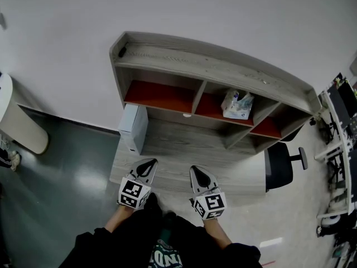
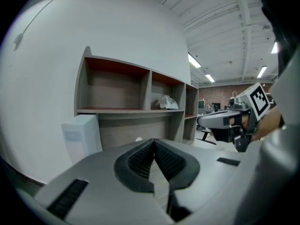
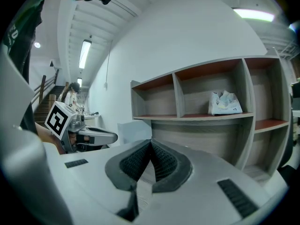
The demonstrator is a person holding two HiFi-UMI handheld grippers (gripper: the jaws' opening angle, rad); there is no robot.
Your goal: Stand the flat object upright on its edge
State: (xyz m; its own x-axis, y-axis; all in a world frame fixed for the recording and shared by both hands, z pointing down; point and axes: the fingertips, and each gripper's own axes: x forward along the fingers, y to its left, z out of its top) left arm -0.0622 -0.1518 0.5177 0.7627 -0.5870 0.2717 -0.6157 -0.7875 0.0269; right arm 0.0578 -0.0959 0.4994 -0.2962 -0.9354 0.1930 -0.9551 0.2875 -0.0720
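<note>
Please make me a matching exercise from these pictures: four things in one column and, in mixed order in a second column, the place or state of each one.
Column 1
1. white box
2. crumpled bag
3. office chair
4. left gripper

Column 2
A. shut, nothing in it
B. beside the desk, at its right
C. in the middle shelf compartment
D. standing at the left end of the desk's top

Pairs: 1-D, 2-C, 3-B, 4-A

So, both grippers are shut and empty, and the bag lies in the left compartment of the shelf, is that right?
Not quite. The bag lies in the middle compartment of the shelf, not the left one, as the head view shows. The left gripper and the right gripper are indeed shut and empty.
</note>
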